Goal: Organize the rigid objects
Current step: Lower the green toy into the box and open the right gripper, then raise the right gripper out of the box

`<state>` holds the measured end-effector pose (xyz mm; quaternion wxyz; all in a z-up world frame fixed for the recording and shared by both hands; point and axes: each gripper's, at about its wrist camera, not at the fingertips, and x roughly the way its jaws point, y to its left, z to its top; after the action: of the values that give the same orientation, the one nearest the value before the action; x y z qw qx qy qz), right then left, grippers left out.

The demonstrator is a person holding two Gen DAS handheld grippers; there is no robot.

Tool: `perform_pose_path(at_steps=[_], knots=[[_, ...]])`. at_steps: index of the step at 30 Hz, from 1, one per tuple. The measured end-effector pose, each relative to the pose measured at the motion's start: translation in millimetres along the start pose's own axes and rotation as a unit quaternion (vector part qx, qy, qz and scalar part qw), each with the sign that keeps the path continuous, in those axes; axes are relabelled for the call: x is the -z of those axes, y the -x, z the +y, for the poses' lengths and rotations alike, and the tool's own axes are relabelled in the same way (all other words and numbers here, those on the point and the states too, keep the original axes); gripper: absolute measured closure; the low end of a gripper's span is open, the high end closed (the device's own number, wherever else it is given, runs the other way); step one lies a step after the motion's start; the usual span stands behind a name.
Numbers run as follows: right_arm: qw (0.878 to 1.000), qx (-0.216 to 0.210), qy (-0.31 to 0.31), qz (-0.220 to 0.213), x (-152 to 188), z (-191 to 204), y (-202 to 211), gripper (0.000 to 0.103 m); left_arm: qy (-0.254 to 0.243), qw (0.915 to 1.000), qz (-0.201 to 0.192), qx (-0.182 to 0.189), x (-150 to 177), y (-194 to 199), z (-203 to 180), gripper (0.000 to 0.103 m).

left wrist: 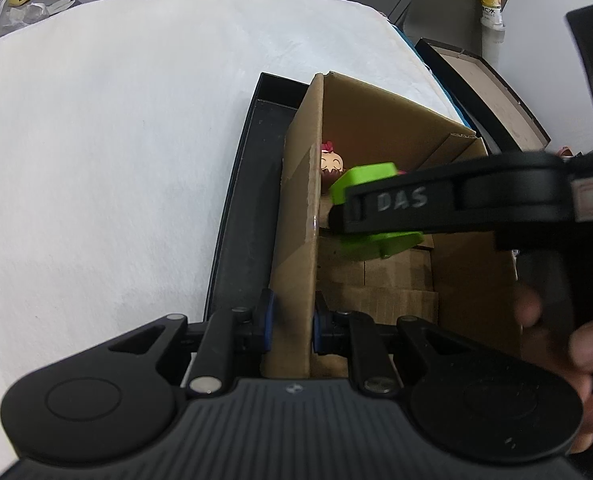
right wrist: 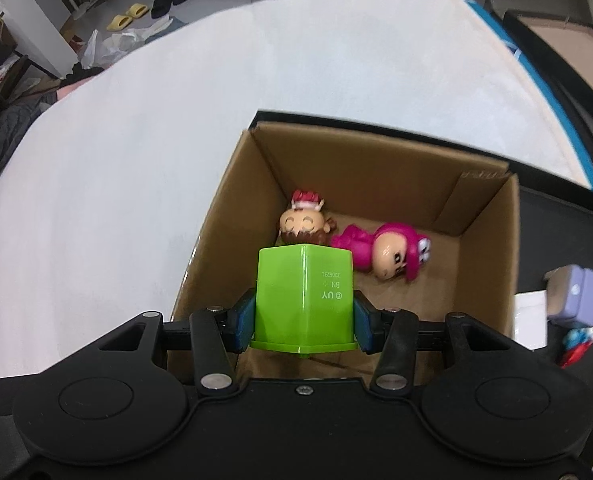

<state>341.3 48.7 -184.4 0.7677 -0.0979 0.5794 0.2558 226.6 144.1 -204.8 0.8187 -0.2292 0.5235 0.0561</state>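
An open cardboard box (right wrist: pixel 376 164) sits in a black tray on the white surface. Two toy figures lie on its floor: a smiling one with a pink bow (right wrist: pixel 302 220) and a pink-suited one (right wrist: pixel 380 250). My right gripper (right wrist: pixel 304 320) is shut on a green plastic block (right wrist: pixel 304 296) and holds it above the box's near side. In the left wrist view the right gripper (left wrist: pixel 372 212) reaches over the box with the green block (left wrist: pixel 366 178). My left gripper (left wrist: pixel 292 324) is shut on the box's left wall (left wrist: pixel 296 208).
The black tray (left wrist: pixel 252 184) surrounds the box. To the right lie a purple-grey object (right wrist: pixel 576 296), a white card (right wrist: pixel 530 320) and a red-blue toy (right wrist: pixel 578 344). A second box (right wrist: pixel 568 40) stands at the far right. Slippers lie on the floor behind.
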Motion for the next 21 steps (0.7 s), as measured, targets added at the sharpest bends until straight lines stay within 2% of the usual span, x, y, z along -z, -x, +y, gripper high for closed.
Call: perform_pose_path(at_steps=[8, 21], knots=[[1.0, 0.011, 0.001, 0.004, 2.9, 2.6, -5.3, 0.05, -0.004, 1.0, 0.002, 0.002, -0.8, -0.1, 2.2, 0.086], [1.0, 0.007, 0.012, -0.027, 7.1, -0.5, 35.0, 0.046, 0.0, 0.9999, 0.002, -0.011, -3.1, 2.0, -0.3, 0.086]])
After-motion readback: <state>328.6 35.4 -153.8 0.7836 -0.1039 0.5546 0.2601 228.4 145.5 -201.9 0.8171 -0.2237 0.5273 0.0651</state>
